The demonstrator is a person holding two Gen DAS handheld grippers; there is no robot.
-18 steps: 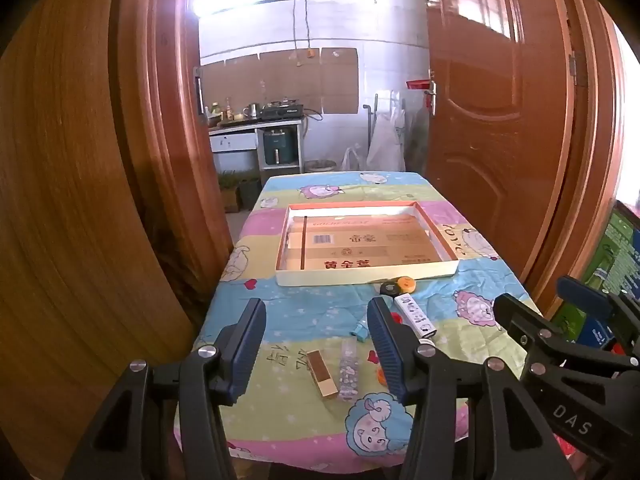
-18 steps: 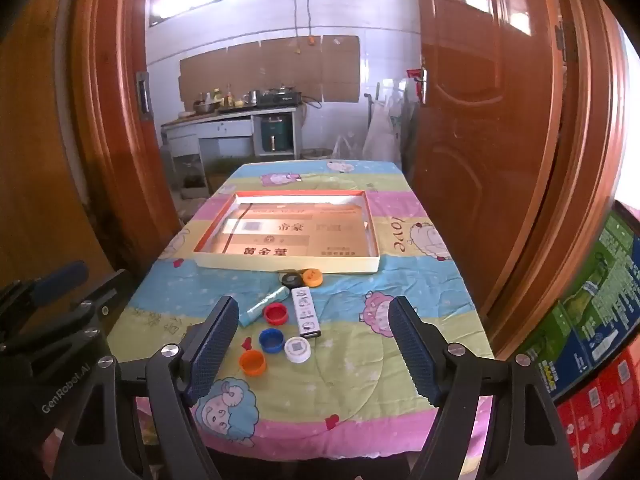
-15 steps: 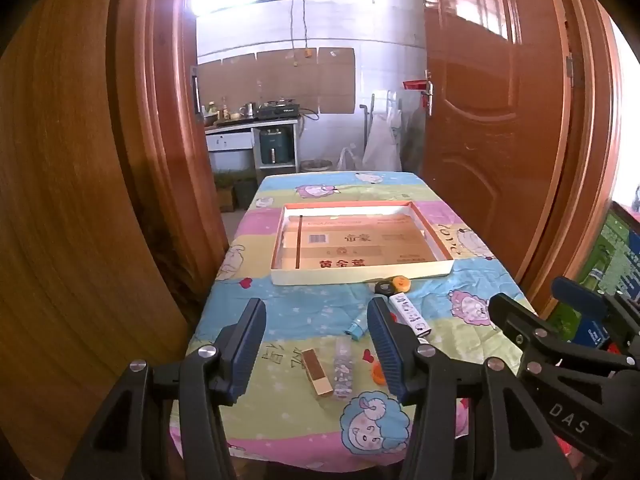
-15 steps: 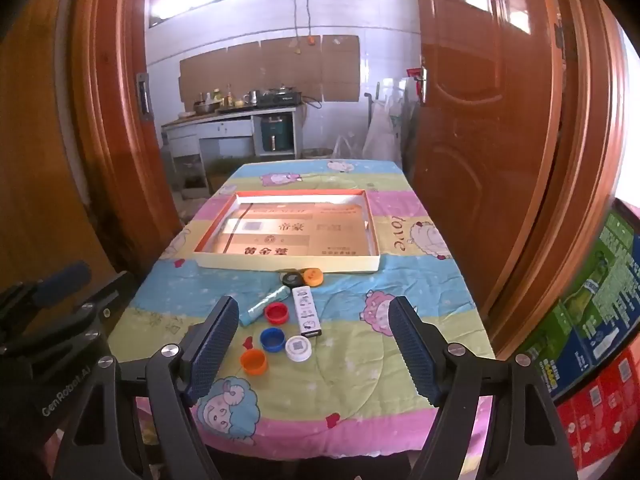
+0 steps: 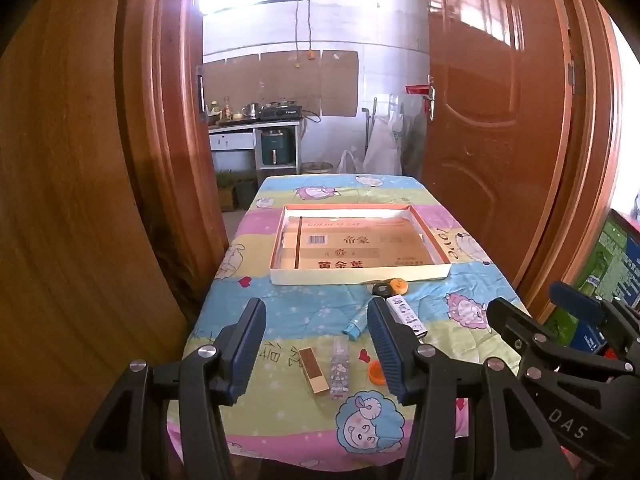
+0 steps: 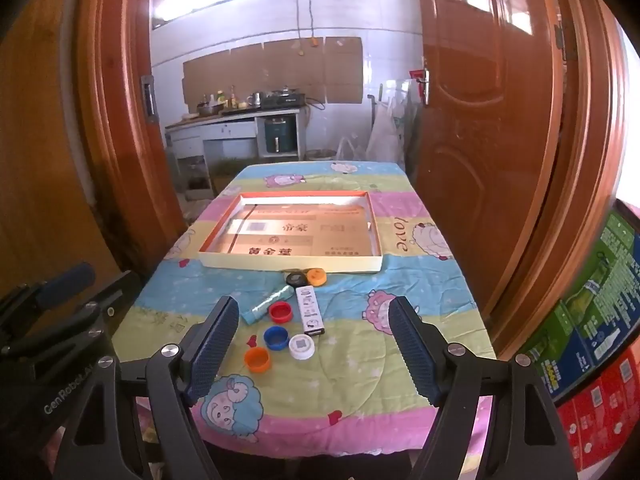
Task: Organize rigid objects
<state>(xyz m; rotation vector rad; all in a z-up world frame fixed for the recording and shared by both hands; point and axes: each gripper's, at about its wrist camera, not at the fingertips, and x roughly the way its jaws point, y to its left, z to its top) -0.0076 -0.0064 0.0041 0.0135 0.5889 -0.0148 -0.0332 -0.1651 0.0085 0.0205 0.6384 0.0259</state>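
Note:
A shallow cardboard tray (image 5: 360,276) lies mid-table with an orange inner rim and nothing loose in it. Before it lie a black cap (image 6: 296,279), an orange cap (image 6: 316,276), a white printed box (image 6: 311,309), a teal tube (image 6: 266,304), and red (image 6: 280,312), blue (image 6: 276,337), white (image 6: 302,346) and orange (image 6: 257,359) caps. A brown-and-cream box (image 5: 314,370) and a clear tube (image 5: 340,366) lie further left. My left gripper (image 5: 316,306) hangs open above these two. My right gripper (image 6: 314,306) hangs wide open over the caps. Neither holds anything.
The table (image 6: 420,292) wears a bright cartoon cloth and stands in a doorway between brown wooden doors (image 5: 500,140). Stacked printed cartons (image 6: 592,320) sit at the right. A kitchen counter (image 6: 240,120) with pots lies beyond the far end.

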